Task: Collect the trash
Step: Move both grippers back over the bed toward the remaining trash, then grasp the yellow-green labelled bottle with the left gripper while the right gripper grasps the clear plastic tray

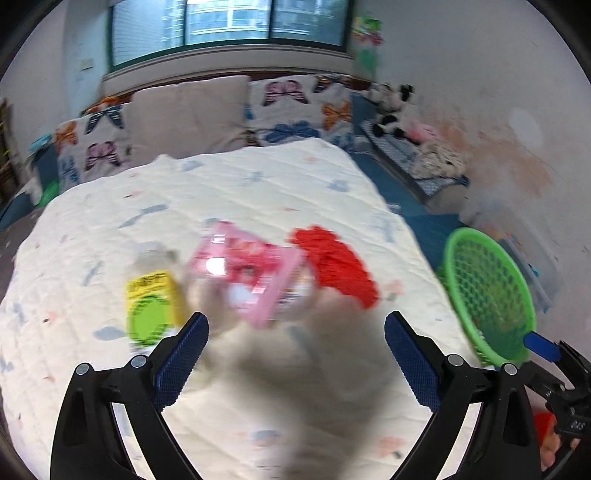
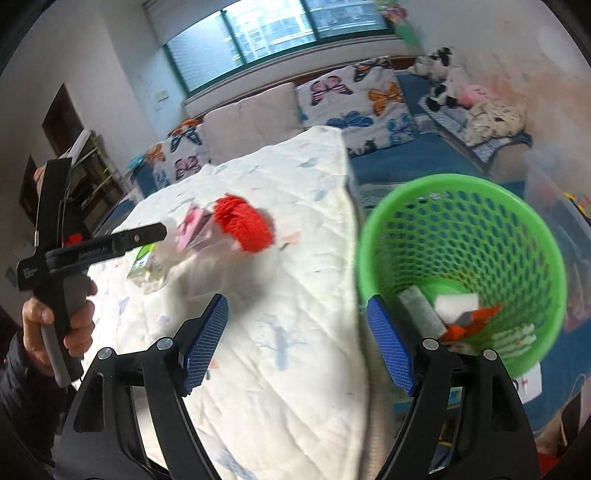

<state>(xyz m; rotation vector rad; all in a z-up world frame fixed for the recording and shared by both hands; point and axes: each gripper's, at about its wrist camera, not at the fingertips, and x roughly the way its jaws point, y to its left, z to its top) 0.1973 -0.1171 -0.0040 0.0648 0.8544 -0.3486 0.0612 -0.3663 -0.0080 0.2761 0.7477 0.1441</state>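
Observation:
On the white quilt (image 1: 229, 192) lie a pink wrapper (image 1: 247, 273), a red crinkled piece (image 1: 336, 266) and a yellow-green carton (image 1: 151, 306). My left gripper (image 1: 295, 328) is open just short of the pink wrapper; the view is blurred. My right gripper (image 2: 297, 314) is open and empty over the quilt's right edge (image 2: 351, 258). A green mesh basket (image 2: 461, 266) stands to its right with several scraps inside; it also shows in the left wrist view (image 1: 487, 291). The red piece (image 2: 243, 225), pink wrapper (image 2: 192, 225) and carton (image 2: 142, 260) show in the right wrist view, beside the left gripper's body (image 2: 92, 247).
Butterfly-print pillows (image 1: 291, 107) and a plain cushion (image 1: 188, 118) line the bed head under a window (image 1: 229, 22). Plush toys (image 1: 391, 107) sit on a side bench at right. A clear storage box (image 2: 554, 199) stands behind the basket. Blue floor mat (image 2: 406, 162) lies right of the bed.

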